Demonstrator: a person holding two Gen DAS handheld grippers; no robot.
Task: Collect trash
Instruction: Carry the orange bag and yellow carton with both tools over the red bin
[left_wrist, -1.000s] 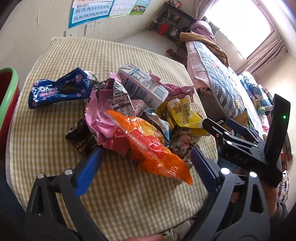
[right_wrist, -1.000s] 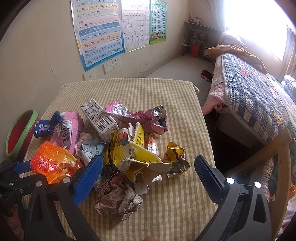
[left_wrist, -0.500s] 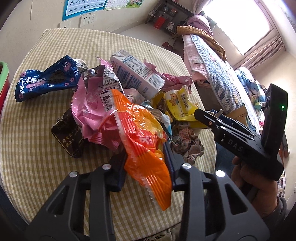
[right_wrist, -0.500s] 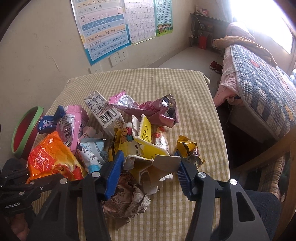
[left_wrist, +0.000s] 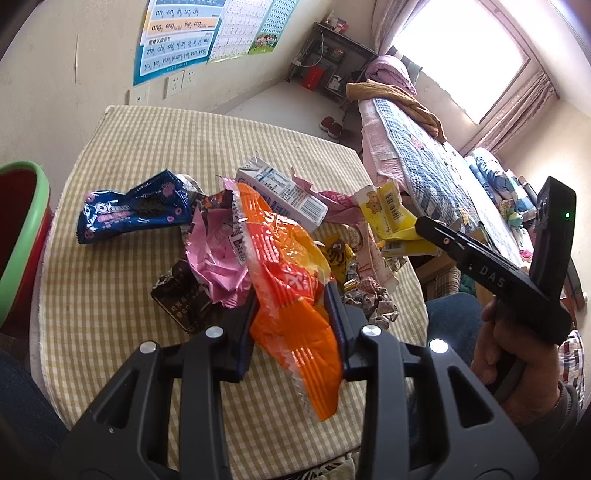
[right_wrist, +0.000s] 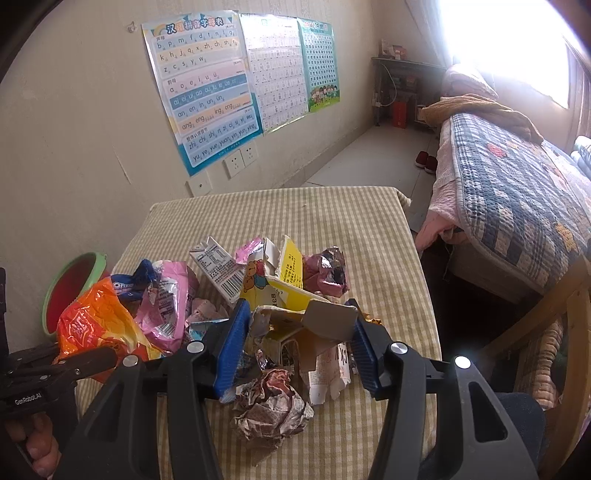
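My left gripper is shut on an orange snack bag and holds it lifted above the checkered table. The bag also shows at the left of the right wrist view. My right gripper is shut on a torn yellow carton and holds it above the pile. Below lie a blue Oreo wrapper, a pink wrapper, a white milk carton, a dark wrapper and a crumpled paper ball.
A red bin with a green rim stands off the table's left edge; it also shows in the right wrist view. A bed lies to the right. A wooden chair stands at the near right. Posters hang on the wall.
Both grippers went from open to shut, the left on the orange bag, the right on the yellow carton. Both have since lifted their items up off the pile.
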